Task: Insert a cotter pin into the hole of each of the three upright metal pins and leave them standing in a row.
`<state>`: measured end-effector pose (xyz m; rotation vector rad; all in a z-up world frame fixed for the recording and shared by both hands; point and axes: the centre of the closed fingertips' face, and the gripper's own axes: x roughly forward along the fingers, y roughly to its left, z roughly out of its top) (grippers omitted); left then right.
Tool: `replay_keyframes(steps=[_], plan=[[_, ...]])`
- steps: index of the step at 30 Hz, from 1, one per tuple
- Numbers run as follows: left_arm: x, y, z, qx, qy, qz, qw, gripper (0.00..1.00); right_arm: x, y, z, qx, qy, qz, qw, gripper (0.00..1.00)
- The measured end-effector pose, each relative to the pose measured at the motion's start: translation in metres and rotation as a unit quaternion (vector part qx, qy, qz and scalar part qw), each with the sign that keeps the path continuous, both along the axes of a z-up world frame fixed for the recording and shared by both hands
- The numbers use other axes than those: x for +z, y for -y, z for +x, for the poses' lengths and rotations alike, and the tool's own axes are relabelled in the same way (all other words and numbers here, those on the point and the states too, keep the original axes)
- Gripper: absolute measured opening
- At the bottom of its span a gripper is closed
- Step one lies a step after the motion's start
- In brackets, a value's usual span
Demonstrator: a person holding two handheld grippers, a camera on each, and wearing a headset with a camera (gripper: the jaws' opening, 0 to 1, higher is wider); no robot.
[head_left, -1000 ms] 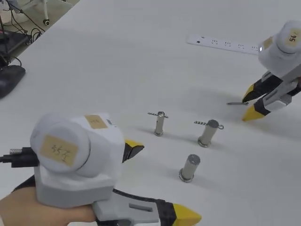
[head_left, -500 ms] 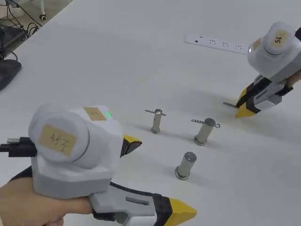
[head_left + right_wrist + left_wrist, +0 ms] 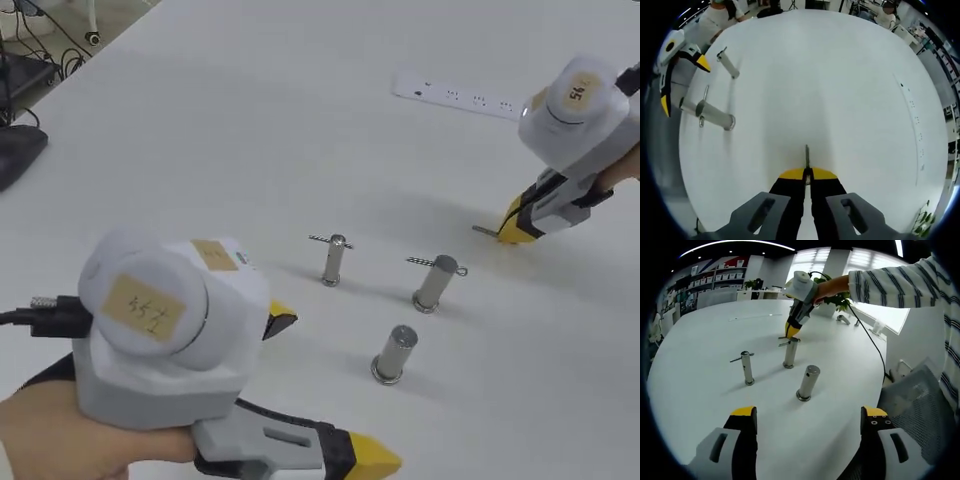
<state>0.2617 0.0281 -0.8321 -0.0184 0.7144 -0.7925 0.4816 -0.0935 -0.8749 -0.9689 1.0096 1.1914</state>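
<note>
The worktop [image 3: 230,130] is white, smooth and matt, with only a faint sheen. The near pin [image 3: 396,352], the left pin [image 3: 333,260] and the right pin [image 3: 434,283] are bare grey metal with a dull brushed finish. The cotter pin [image 3: 806,156] between the jaws of the right gripper [image 3: 807,173] is thin bare metal wire. The left gripper [image 3: 809,412] has a pale grey matt plastic shell, a tan paper label [image 3: 143,308] and yellow-and-black tips. The power strip [image 3: 455,95] is white plastic; the sleeve [image 3: 900,285] is striped cloth.
</note>
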Motion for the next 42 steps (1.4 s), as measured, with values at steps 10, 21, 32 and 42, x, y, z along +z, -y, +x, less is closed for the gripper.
replay_keyframes(steps=[10, 21, 32, 42], plan=[[0.009, -0.003, 0.005, 0.012, 0.008, -0.011, 0.9998, 0.82, 0.001, 0.001, -0.001, 0.001, 0.024, 0.000, 0.9997, 0.03], [0.020, -0.005, 0.005, 0.010, 0.014, -0.006, 0.9998, 0.80, 0.021, -0.003, -0.007, 0.005, 0.062, 0.013, 0.9980, 0.02], [0.040, 0.003, 0.013, 0.010, 0.025, -0.022, 0.9994, 0.70, 0.048, -0.002, -0.028, 0.015, 0.111, 0.039, 0.9930, 0.02], [0.063, 0.012, 0.032, 0.005, 0.044, -0.034, 0.9984, 0.62, 0.080, 0.004, -0.058, 0.031, 0.168, 0.063, 0.9834, 0.02]])
